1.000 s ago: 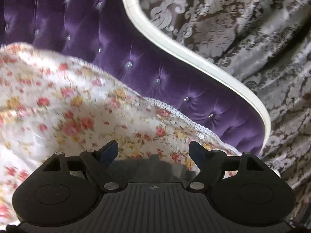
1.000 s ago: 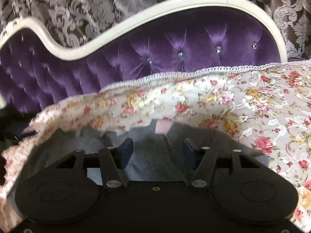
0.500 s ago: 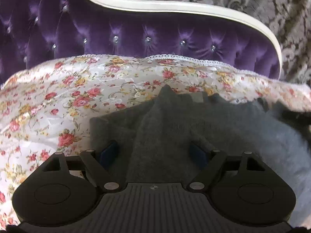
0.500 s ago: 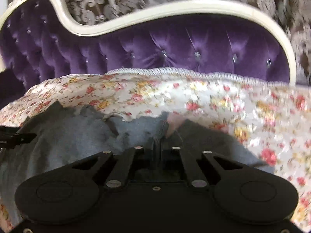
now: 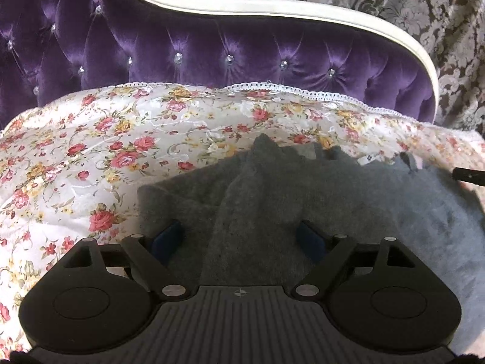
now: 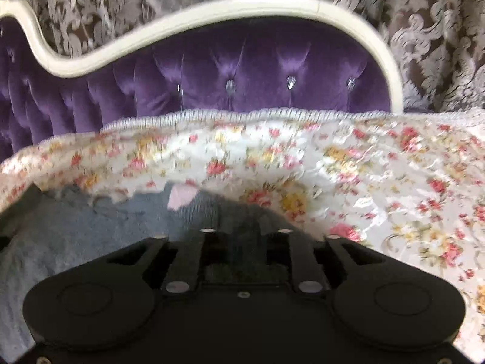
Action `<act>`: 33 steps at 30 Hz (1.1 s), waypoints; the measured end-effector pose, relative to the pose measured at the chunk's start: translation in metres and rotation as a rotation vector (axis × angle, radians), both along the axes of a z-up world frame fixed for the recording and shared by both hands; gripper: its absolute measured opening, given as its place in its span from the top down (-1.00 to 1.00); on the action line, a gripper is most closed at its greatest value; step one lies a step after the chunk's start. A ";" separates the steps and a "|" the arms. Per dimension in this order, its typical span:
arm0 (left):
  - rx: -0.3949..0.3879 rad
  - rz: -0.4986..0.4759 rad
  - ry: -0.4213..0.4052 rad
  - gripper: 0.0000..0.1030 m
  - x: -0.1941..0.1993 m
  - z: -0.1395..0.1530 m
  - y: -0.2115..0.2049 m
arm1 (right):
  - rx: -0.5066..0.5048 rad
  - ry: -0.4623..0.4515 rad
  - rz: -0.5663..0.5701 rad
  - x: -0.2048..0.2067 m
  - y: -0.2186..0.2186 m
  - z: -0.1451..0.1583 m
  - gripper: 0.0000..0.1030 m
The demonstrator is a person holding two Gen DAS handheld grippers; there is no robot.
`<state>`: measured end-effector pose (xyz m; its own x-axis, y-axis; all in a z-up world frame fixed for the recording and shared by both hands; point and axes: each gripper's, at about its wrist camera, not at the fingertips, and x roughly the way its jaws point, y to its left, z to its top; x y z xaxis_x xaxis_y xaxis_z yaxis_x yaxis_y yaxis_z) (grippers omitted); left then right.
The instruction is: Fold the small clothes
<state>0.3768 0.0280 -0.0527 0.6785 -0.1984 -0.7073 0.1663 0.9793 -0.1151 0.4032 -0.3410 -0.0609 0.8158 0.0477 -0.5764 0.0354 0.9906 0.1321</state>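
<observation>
A grey knit garment [image 5: 272, 194] lies crumpled on the floral bedspread [image 5: 91, 157]. My left gripper [image 5: 239, 236] hovers low over its darker left part. Its jaws are wide and still opening, and the blue pads [image 5: 168, 236] stand on either side of a raised fold without pressing it. In the blurred right wrist view the same garment [image 6: 75, 236] shows a pink label [image 6: 182, 197] at its neck. My right gripper [image 6: 245, 236] sits just below that label. Its jaws are opening, with grey cloth between the fingers but no grip on it.
A purple tufted headboard [image 5: 242, 54] with a cream frame [image 6: 212, 9] rises behind the bed. Patterned brown curtains [image 5: 439, 30] hang beyond it. A lace edge [image 5: 272, 88] trims the bedspread. A black bar [image 5: 466, 176] pokes in at the right over the garment.
The left view swung from bare bedspread onto the grey garment, then settled. The right gripper shut on the cloth by the label half a second ago, and its fingers have since parted.
</observation>
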 end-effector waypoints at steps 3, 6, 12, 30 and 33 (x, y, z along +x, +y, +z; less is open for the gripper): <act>-0.034 0.041 0.009 -0.63 0.009 0.008 0.009 | -0.017 -0.095 0.025 -0.026 0.007 0.020 -0.18; -0.007 0.082 0.032 -0.63 0.030 0.007 0.017 | 0.005 -0.135 0.068 -0.050 0.016 0.033 -0.24; 0.087 0.107 0.044 -0.75 0.058 -0.005 0.016 | 0.035 -0.144 0.151 -0.091 0.034 0.036 -0.28; 0.147 -0.089 -0.031 -0.79 -0.054 -0.003 -0.050 | -0.148 0.039 0.232 -0.092 0.119 -0.015 -0.46; 0.176 -0.093 -0.065 -0.82 -0.059 -0.008 -0.051 | -0.138 0.031 0.202 -0.094 0.115 -0.024 -0.53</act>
<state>0.3182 -0.0233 -0.0611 0.7087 -0.1391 -0.6917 0.2581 0.9635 0.0706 0.3091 -0.2263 -0.0849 0.7793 0.1269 -0.6136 -0.1628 0.9867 -0.0027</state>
